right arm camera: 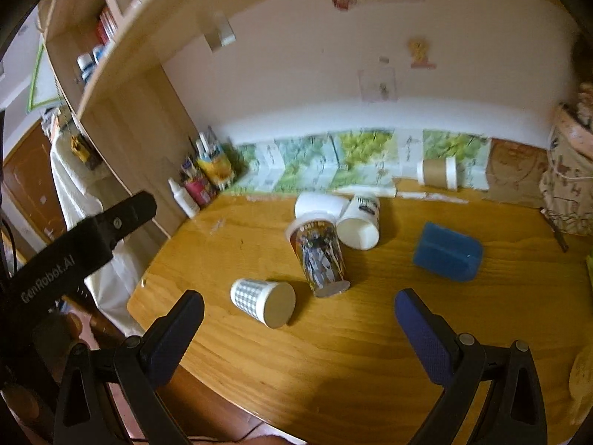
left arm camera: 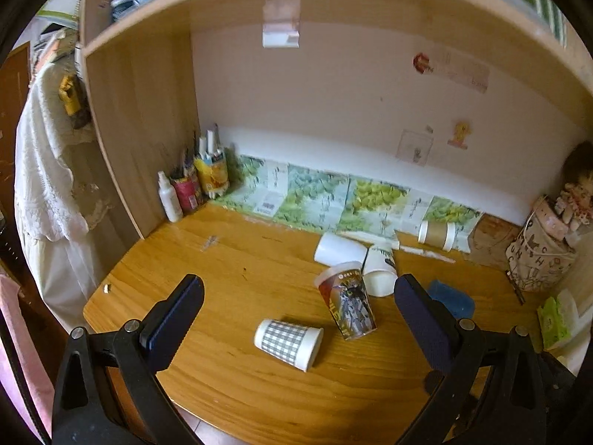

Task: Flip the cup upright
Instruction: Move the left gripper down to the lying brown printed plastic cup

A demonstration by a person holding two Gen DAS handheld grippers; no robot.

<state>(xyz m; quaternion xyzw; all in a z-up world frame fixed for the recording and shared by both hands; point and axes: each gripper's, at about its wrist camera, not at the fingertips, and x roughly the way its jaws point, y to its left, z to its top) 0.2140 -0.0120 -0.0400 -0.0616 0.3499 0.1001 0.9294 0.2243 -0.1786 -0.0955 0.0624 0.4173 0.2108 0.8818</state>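
Note:
Several paper cups lie on their sides on the wooden desk (left arm camera: 229,259). A grey checked cup (left arm camera: 287,339) lies nearest; it also shows in the right wrist view (right arm camera: 261,300). A cup with a dark printed picture (left arm camera: 348,304) (right arm camera: 320,256) lies behind it. Two white cups (left arm camera: 337,248) (left arm camera: 380,270) lie further back, also in the right wrist view (right arm camera: 318,204) (right arm camera: 359,222). A brown-sleeved cup (left arm camera: 437,235) (right arm camera: 437,172) lies by the wall. My left gripper (left arm camera: 296,307) is open and empty, above the desk's near edge. My right gripper (right arm camera: 296,319) is open and empty too.
A blue sponge (right arm camera: 446,252) (left arm camera: 450,298) lies right of the cups. Bottles and pen holders (left arm camera: 196,181) stand at the back left by the shelf side panel (left arm camera: 144,129). A patterned bag (left arm camera: 539,252) stands at the back right. A shelf board overhangs the desk.

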